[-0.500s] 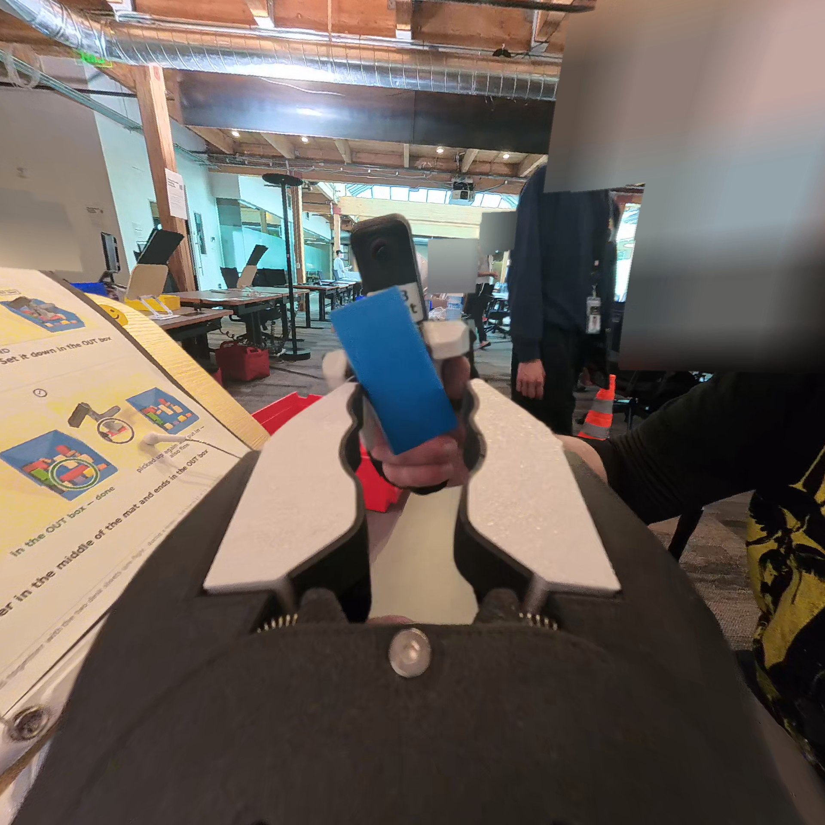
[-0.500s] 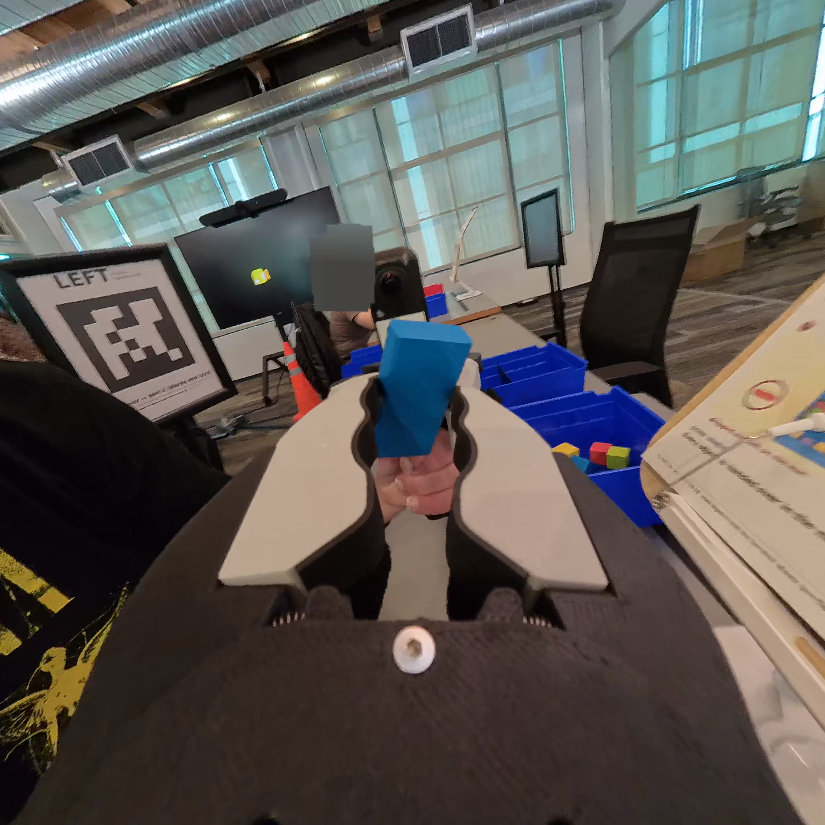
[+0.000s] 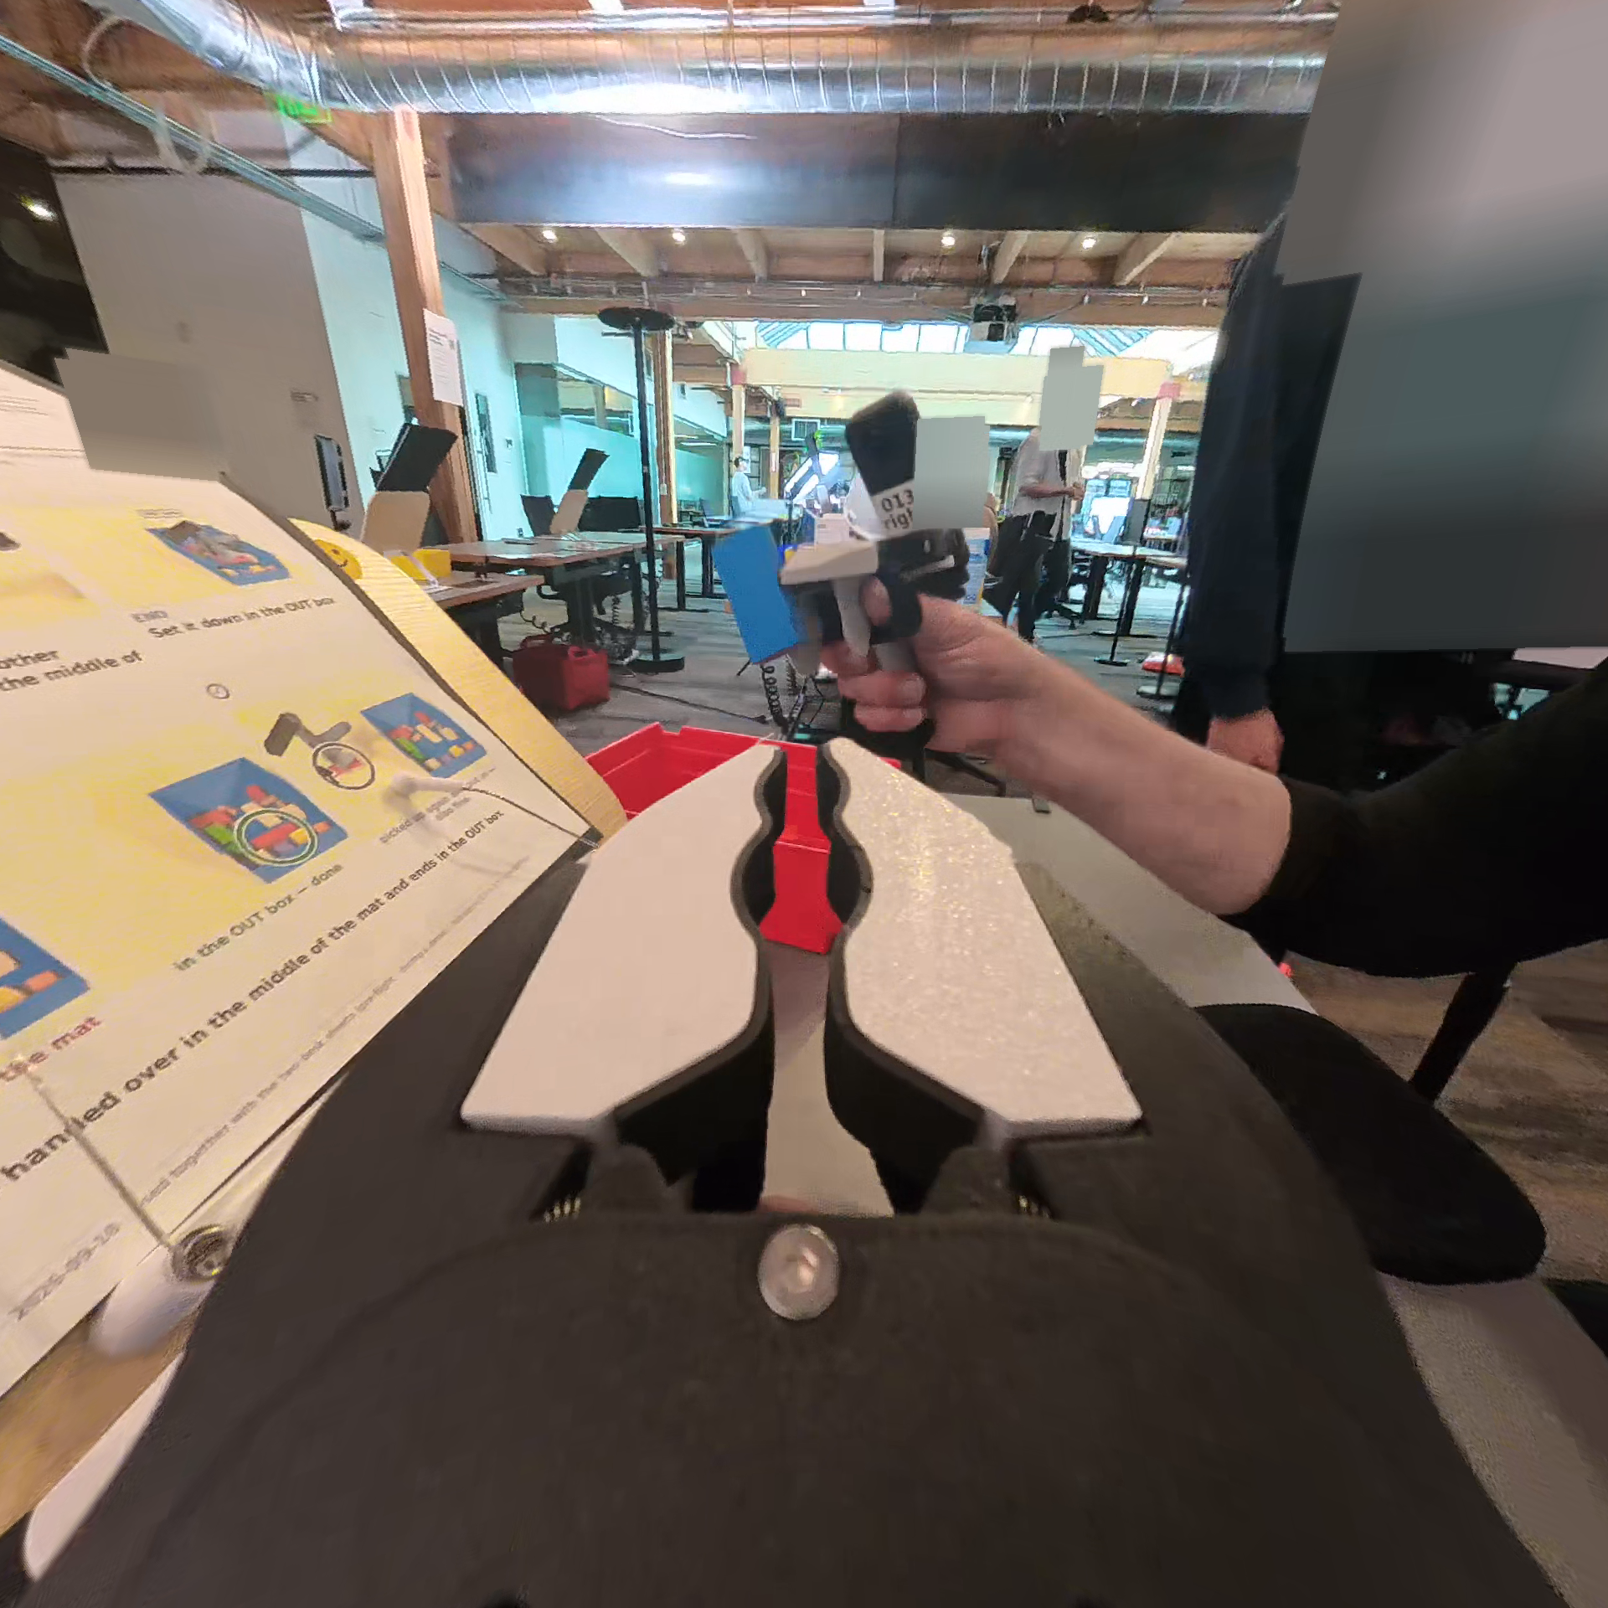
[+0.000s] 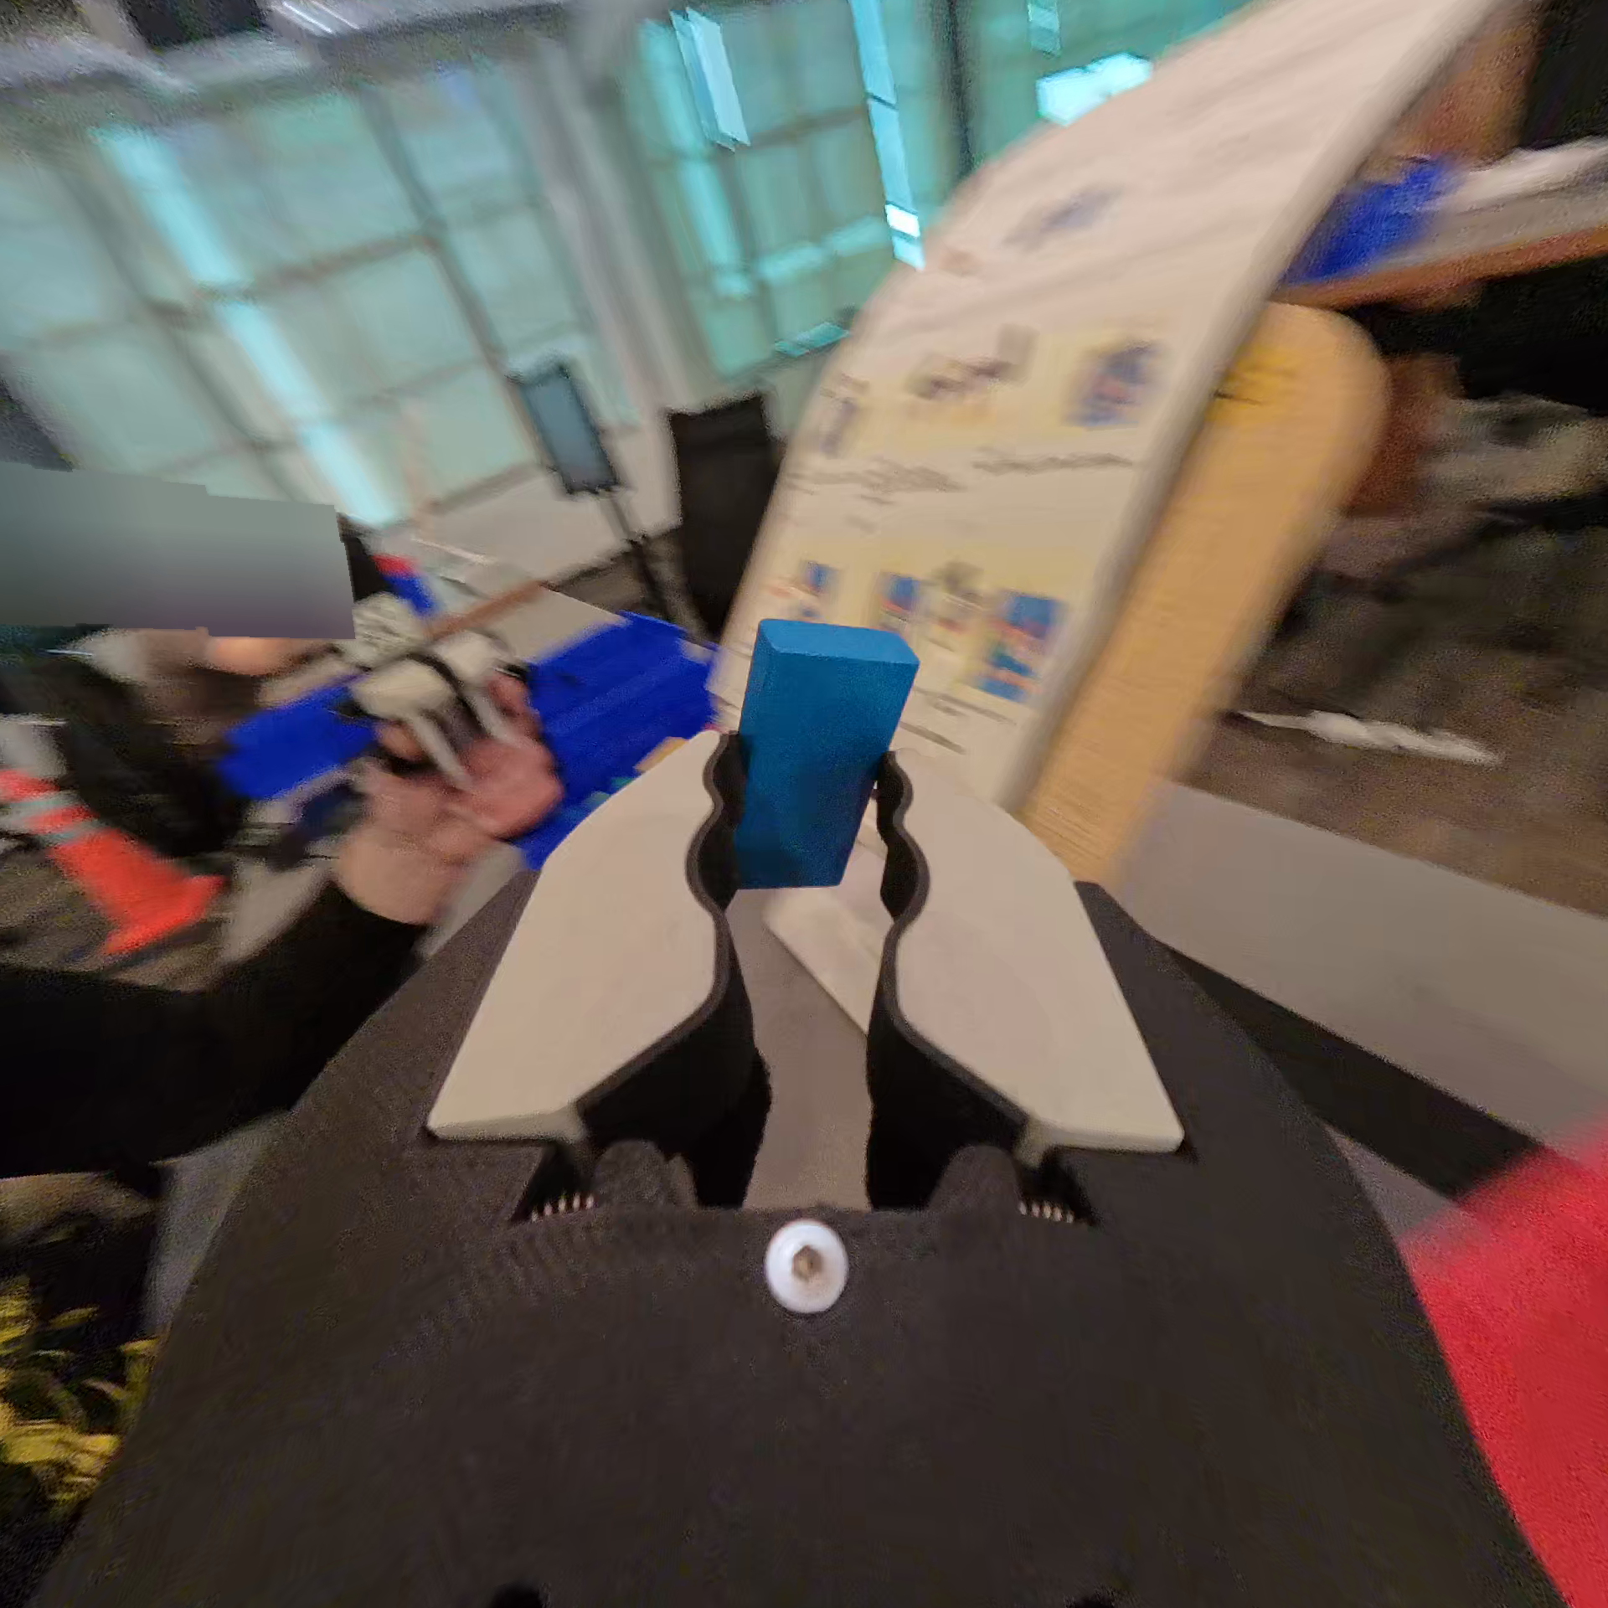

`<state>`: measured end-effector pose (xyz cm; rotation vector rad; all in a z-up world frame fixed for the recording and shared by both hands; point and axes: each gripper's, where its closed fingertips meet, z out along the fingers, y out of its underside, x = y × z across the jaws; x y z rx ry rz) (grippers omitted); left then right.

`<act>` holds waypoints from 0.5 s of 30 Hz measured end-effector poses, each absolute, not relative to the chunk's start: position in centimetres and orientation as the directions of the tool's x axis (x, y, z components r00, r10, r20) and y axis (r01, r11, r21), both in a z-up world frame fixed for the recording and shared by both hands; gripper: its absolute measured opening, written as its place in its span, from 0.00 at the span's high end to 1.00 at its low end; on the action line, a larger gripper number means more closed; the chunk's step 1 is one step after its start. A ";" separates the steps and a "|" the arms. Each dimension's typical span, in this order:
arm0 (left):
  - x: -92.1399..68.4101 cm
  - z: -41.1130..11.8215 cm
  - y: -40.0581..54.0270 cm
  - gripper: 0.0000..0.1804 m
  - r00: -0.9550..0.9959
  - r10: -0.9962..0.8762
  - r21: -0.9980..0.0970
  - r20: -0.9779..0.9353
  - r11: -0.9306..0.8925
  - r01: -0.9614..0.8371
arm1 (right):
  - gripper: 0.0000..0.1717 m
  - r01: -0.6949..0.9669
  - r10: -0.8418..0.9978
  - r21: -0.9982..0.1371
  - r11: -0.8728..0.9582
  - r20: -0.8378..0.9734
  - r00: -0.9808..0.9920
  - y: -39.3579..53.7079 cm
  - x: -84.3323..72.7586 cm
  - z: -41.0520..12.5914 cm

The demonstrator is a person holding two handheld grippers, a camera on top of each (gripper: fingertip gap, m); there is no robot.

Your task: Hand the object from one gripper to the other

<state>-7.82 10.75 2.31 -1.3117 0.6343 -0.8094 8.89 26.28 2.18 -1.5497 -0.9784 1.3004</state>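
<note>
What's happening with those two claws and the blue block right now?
Right claw clamped on blue block. Left claw nearly shut, holding nothing. Claws apart; nothing in the way.

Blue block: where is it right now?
The blue block stands upright, clamped in the right tool; the left wrist view shows it up in the air beyond the red bin.

- The left gripper [image 3: 800, 766] has two pale grey flat fingers [image 3: 644, 940] with wavy black pads on their inner edges.
- Its body is black and textured, with a silver screw [image 3: 798, 1270] in the middle and small springs at the finger roots.
- The right gripper [image 4: 805, 766] has the same build, with a white screw [image 4: 806, 1263].
- The person wears a black sleeve [image 3: 1436, 853] and a black garment with a yellow print [image 4: 52, 1410].
</note>
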 end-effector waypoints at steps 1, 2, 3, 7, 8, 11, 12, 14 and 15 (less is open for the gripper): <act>-8.2 2.3 10.8 0.96 0.585 -0.810 -0.985 0.049 0.059 0.163 | 0.84 0.081 0.920 -0.938 -0.337 -0.309 0.242 28.3 11.2 0.8; -8.6 2.1 11.1 0.96 0.596 -0.802 -0.985 0.054 0.057 0.166 | 0.84 0.135 0.892 -0.921 -0.367 -0.306 0.333 30.3 13.5 -0.9; -9.1 1.9 11.3 0.96 0.605 -0.794 -0.984 0.062 0.054 0.170 | 0.84 0.191 0.863 -0.897 -0.398 -0.296 0.410 31.9 15.5 -2.7; -10.7 0.8 12.4 0.96 0.655 -0.751 -0.987 0.081 0.029 0.156 | 0.84 0.448 0.777 -0.720 -0.529 -0.200 0.596 35.5 21.0 -10.1; -11.0 0.5 12.6 0.96 0.664 -0.742 -0.988 0.091 0.019 0.156 | 0.84 0.502 0.762 -0.658 -0.560 -0.172 0.625 36.0 21.8 -12.2; -11.5 0.2 13.0 0.96 0.669 -0.734 -0.983 0.120 0.005 0.181 | 0.84 0.620 0.737 -0.465 -0.632 -0.115 0.666 36.8 23.1 -17.7; -11.6 0.0 13.1 0.96 0.670 -0.732 -0.984 0.123 -0.001 0.180 | 0.84 0.639 0.733 -0.421 -0.644 -0.100 0.673 36.9 23.3 -19.0; -11.7 -0.2 13.2 0.96 0.677 -0.726 -0.985 0.120 -0.002 0.172 | 0.84 0.660 0.726 -0.359 -0.659 -0.078 0.683 37.4 23.5 -21.0; -11.7 -0.3 13.2 0.97 0.677 -0.726 -0.985 0.121 -0.004 0.171 | 0.84 0.663 0.719 -0.332 -0.670 -0.073 0.691 37.7 23.7 -21.8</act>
